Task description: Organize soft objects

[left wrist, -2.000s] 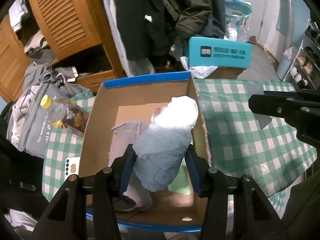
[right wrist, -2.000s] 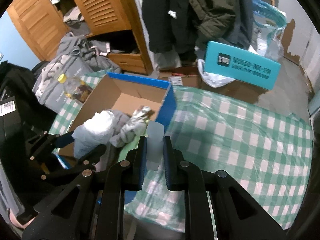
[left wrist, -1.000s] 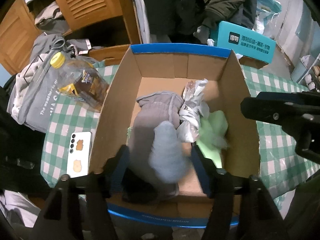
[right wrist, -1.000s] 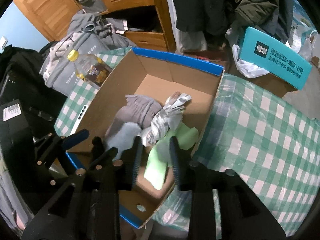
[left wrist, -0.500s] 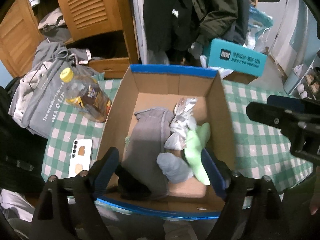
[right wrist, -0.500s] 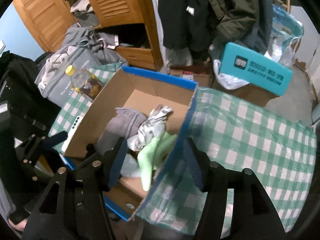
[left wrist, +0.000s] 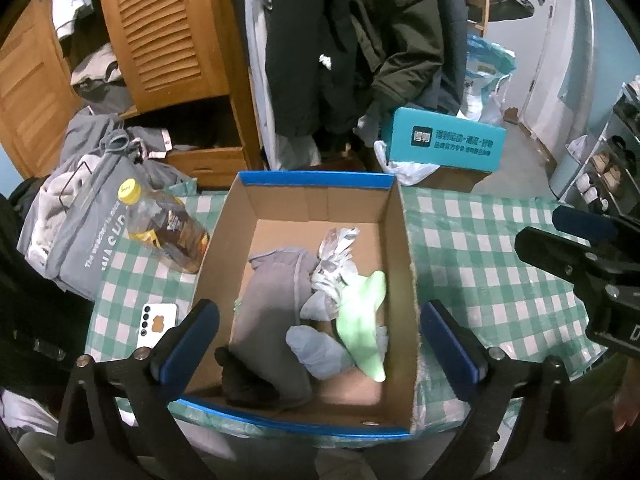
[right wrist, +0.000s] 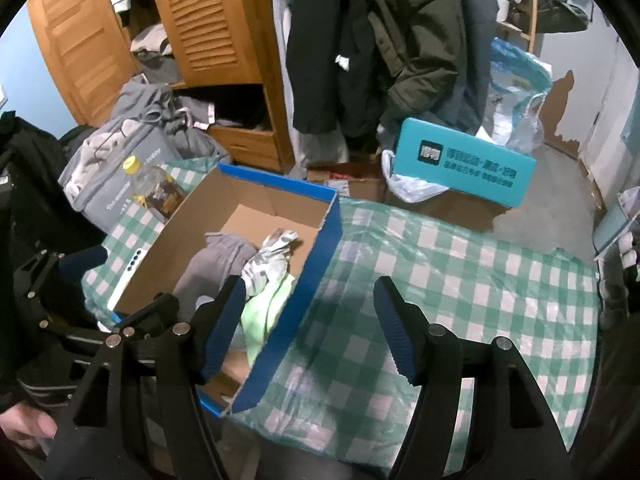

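Note:
A cardboard box (left wrist: 316, 204) with blue edges (right wrist: 326, 236) stands on the green checked tablecloth. Inside lie a grey garment (left wrist: 272, 300), a pale blue soft piece (left wrist: 316, 346), a light green cloth (left wrist: 362, 312) (right wrist: 264, 312) and a grey-white patterned cloth (left wrist: 334, 258) (right wrist: 268, 260). My left gripper (left wrist: 318, 336) hangs above the box's near end, its jaws opening wide, nothing between the pads. My right gripper (right wrist: 306, 326) hovers over the box's right wall, its jaws also opening and holding nothing.
A bottle with a yellow cap (left wrist: 160, 226) and a white phone (left wrist: 156, 324) lie left of the box. A teal carton (right wrist: 464, 162) sits beyond the table. A wooden wardrobe (left wrist: 160, 40), hanging coats and a heap of grey clothes (left wrist: 88, 192) stand behind.
The left gripper let the pale blue piece drop into the box, opened wide and rose. The right gripper released the green cloth, opened and drew back to the right over the box wall.

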`<state>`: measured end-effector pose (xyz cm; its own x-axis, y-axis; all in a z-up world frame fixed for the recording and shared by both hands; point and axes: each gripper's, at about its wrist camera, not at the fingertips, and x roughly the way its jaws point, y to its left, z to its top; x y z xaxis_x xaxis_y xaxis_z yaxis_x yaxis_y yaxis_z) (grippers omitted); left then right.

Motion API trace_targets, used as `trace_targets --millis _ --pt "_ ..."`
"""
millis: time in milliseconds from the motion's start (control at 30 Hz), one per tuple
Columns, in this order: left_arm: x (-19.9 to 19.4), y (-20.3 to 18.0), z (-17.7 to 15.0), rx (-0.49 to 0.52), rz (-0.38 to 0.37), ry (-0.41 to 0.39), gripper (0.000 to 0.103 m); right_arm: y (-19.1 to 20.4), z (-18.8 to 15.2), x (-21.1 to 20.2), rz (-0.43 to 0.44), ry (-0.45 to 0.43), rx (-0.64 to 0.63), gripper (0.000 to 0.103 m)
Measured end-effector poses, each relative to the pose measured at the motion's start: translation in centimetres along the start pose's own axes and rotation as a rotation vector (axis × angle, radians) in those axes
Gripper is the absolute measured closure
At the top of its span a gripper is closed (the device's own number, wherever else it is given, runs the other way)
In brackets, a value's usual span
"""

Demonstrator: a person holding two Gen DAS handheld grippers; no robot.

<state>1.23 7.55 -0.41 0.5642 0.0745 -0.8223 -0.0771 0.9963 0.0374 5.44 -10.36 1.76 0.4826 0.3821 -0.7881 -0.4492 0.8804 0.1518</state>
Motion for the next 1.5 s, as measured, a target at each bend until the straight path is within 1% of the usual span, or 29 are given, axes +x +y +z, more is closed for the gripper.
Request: trace_targets --millis 200,367,600,933,1500 --pt "-0.6 -1.4 0.2 0.030 -0.017 -0.020 0.001 -0.6 -0.7 -1.6 -0.011 -0.037 -0.007 0.036" --pt "-0.7 -2.7 0.3 0.055 -0.034 -0.022 0.001 -1.8 -1.3 -2.5 -0.028 -0.059 0.002 0.036" --pt "-1.5 -4.1 0.6 0.076 -0.029 -0.047 0.001 -3.7 -2.1 -2.3 -0.054 -0.044 0.032 0.036" --pt "-1.4 -4.6 0.8 0.079 -0.031 -0.049 0.001 -4.9 -2.5 -2.6 -0.061 -0.048 0.048 0.036" --pt "-1.4 -4.9 0.7 0.074 -0.031 -0.042 0.001 -4.9 -2.5 -2.5 -0.062 -0.045 0.045 0.036"
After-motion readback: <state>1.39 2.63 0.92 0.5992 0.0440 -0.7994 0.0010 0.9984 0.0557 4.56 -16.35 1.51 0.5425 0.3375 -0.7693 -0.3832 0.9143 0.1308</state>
